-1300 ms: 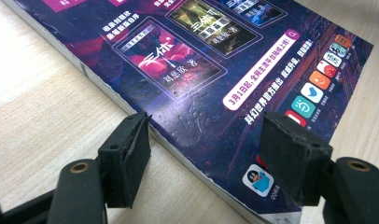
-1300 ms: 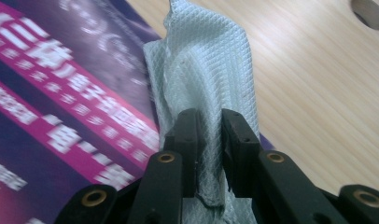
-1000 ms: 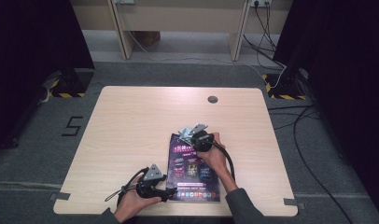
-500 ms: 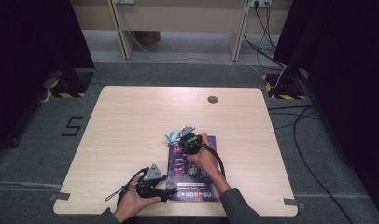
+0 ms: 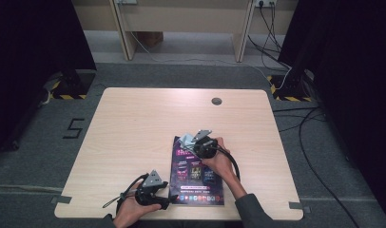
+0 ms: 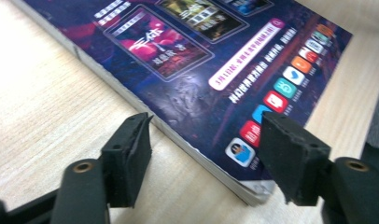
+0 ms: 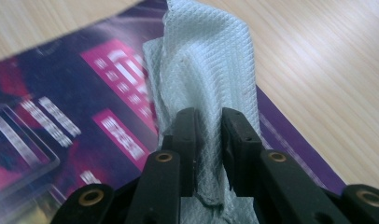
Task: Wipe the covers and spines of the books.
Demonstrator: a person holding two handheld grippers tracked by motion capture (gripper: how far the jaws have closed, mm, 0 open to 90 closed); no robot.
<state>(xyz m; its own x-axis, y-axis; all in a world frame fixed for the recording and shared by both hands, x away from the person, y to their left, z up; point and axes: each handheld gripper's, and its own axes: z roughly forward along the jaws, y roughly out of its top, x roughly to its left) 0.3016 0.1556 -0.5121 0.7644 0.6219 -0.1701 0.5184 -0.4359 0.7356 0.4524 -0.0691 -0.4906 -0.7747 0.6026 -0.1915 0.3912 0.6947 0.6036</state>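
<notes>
- At about six o'clock on the table [image 5: 134,118], the left gripper [image 5: 159,199] is held low at the near left corner of the magazine [image 5: 197,173]; its jaws stand apart with that corner between them, unclamped. They have just been closing a little, so a steadying hold on the corner is judged to be in preparation.
- In the left gripper view the magazine [image 6: 211,70] lies flat, and its page edges are seen just beside one of the gripper's fingertips [image 6: 290,158].
- Farther off, toward twelve o'clock on the cover, the right gripper [image 5: 196,145] is clamped on a pale blue-grey quilted cloth [image 5: 187,140].
- In the right gripper view the cloth [image 7: 211,70] is pinched between the nearly closed jaws and drapes over the cover's top edge.
- Compared with half a second ago, the right hand and cloth have been shifted back toward three o'clock along that edge; a wiping stroke across the cover is judged to be under way.
</notes>
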